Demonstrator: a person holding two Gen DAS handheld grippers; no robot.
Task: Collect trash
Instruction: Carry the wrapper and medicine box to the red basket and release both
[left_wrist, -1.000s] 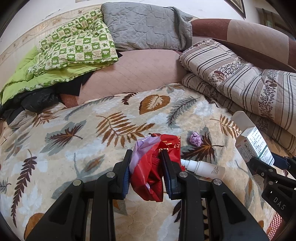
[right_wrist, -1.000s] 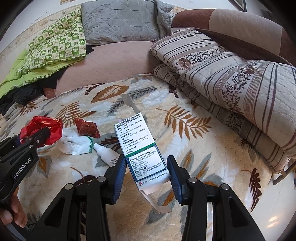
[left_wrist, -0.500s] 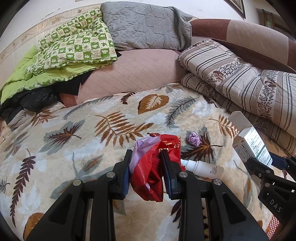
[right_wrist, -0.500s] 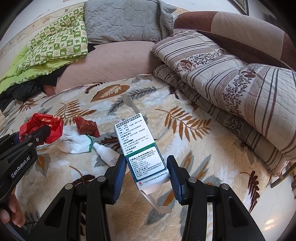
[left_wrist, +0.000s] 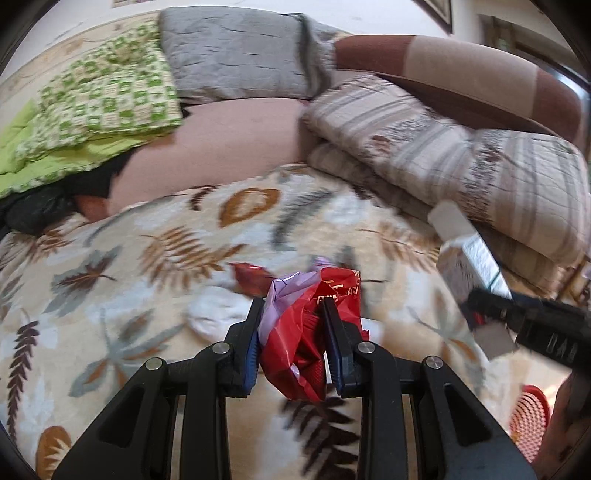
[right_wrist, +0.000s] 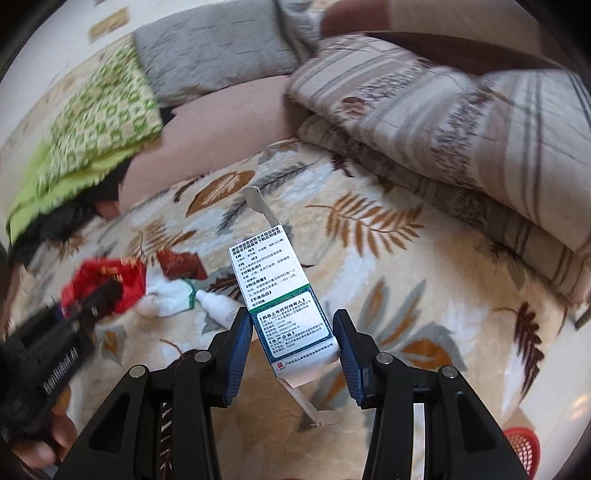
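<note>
My left gripper (left_wrist: 291, 314) is shut on a crumpled red wrapper (left_wrist: 306, 332) with a lilac scrap bunched in it, held above the leaf-patterned blanket (left_wrist: 147, 277). My right gripper (right_wrist: 293, 325) is shut on a white and green medicine box (right_wrist: 280, 295) whose end flaps hang open. In the right wrist view a white glove (right_wrist: 166, 299), a small white bottle (right_wrist: 218, 304) and a dark red wrapper (right_wrist: 181, 264) lie on the blanket (right_wrist: 406, 295), and the left gripper (right_wrist: 107, 291) with its red wrapper (right_wrist: 127, 282) shows at the left. The right gripper's finger (left_wrist: 491, 297) and the box (left_wrist: 469, 266) appear at the right of the left wrist view.
Folded striped quilts (left_wrist: 461, 162) pile up along the right side of the bed. A grey pillow (left_wrist: 240, 55) and a green checked blanket (left_wrist: 103, 96) lie at the back. A red mesh basket (right_wrist: 521, 448) stands on the floor at the lower right, red mesh basket (left_wrist: 528, 413) beyond the bed edge.
Both grippers have swung over the bed with their loads still held, and the views are now motion-blurred. The red basket has come into sight at the lower right.
</note>
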